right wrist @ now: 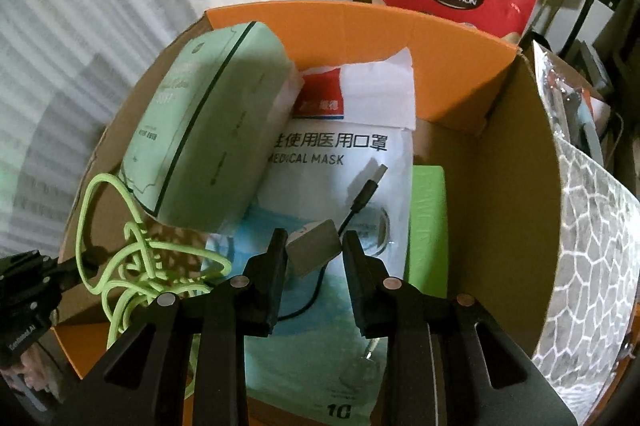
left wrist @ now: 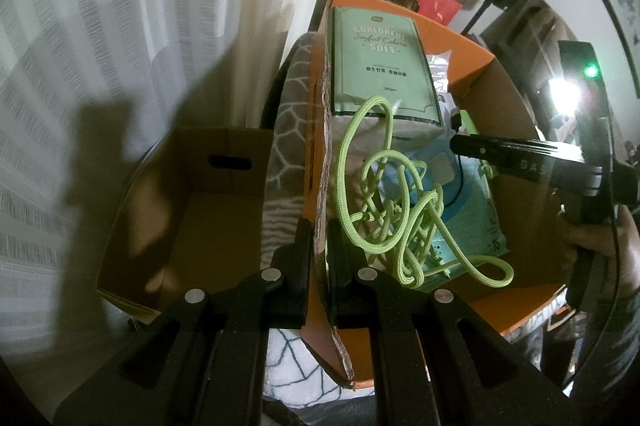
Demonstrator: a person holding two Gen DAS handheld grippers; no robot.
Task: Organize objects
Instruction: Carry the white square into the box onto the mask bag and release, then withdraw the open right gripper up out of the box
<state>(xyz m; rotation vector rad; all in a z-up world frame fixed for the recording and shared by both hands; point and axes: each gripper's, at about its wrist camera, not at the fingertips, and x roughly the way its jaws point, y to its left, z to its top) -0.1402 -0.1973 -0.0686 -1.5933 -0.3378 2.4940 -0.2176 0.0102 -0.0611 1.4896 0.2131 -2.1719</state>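
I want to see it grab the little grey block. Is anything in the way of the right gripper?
Nothing visible blocks it. The right gripper already has the grey block between its open fingers, above the mask packet. The green rope lies off to the left, and the tissue pack sits farther back.

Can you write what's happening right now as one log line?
left gripper: shut on box flap | right gripper: open around grey charger block | green cord: inside box
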